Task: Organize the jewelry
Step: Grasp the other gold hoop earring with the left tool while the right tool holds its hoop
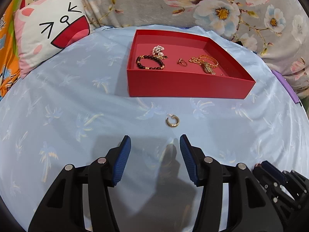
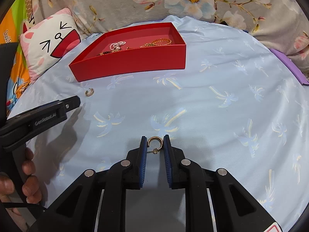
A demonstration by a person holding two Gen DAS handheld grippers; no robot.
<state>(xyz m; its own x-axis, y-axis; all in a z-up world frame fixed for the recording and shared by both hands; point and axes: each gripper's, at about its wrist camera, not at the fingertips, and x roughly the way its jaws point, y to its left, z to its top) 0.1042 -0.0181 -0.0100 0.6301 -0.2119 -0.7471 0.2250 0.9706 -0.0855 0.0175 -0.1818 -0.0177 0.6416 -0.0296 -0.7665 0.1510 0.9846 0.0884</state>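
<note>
A gold hoop earring (image 2: 155,140) sits between the blue pads of my right gripper (image 2: 155,142), low over the light blue cloth; both pads press on it. A second gold hoop earring (image 1: 172,121) lies on the cloth just ahead of my left gripper (image 1: 155,141), which stands open with nothing between its fingers. In the right wrist view that earring (image 2: 89,92) lies just beyond the left gripper (image 2: 76,101). Behind it stands the red box (image 1: 191,87) holding a black bead bracelet (image 1: 149,62), a pearl piece (image 1: 158,49), a ring (image 1: 182,62) and gold chains (image 1: 207,62).
A cat-face pillow (image 1: 50,29) lies at the back left, and a floral blanket (image 1: 212,3) runs along the back. A purple edge (image 1: 285,85) shows at the right of the palm-print cloth (image 1: 67,106). A hand (image 2: 29,174) grips the left tool.
</note>
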